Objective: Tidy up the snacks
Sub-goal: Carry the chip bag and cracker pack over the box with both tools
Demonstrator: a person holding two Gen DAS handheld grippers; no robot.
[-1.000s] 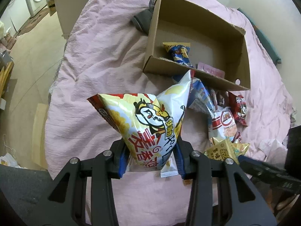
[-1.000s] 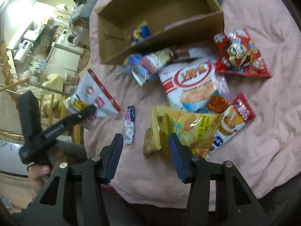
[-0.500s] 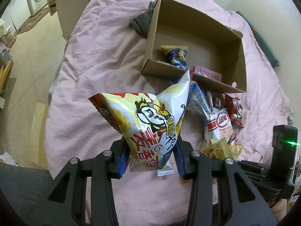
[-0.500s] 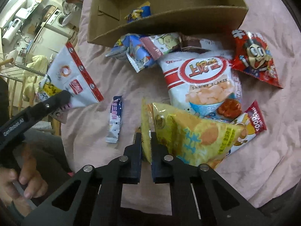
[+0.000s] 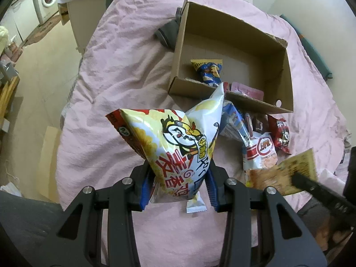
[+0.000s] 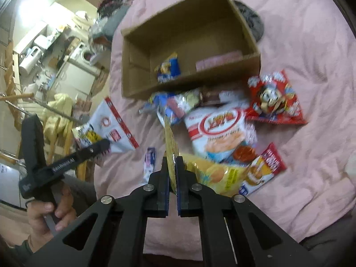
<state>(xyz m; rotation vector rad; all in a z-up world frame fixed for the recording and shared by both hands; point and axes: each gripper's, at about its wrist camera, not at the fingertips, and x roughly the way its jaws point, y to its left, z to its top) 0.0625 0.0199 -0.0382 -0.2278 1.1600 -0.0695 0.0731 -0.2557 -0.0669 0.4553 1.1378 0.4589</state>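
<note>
My left gripper [image 5: 178, 178] is shut on a white and yellow snack bag [image 5: 178, 142] with a cartoon face, held up above the pink bedspread. In the right wrist view the same bag [image 6: 106, 124] shows at the left in the left gripper [image 6: 98, 149]. My right gripper [image 6: 172, 162] is shut on the edge of a yellow chip bag [image 6: 211, 173], lifting it off the pile; in the left wrist view that bag [image 5: 289, 173] is blurred at the right. An open cardboard box [image 6: 138, 44] lies beyond, with a blue and yellow packet [image 6: 168, 70] and a pink packet [image 6: 218, 61] inside.
Loose snacks lie in front of the box: a white shrimp chip bag [image 6: 218, 129], a red cartoon bag [image 6: 273, 100], a red coffee sachet [image 6: 264, 166], small packets [image 6: 173, 104] and a thin stick packet [image 6: 149, 162]. A grey item [image 5: 169, 33] lies behind the box. The bed's edge drops off left.
My right gripper closed on the yellow chip bag's edge and raised it off the bedspread. The left gripper kept still with its bag.
</note>
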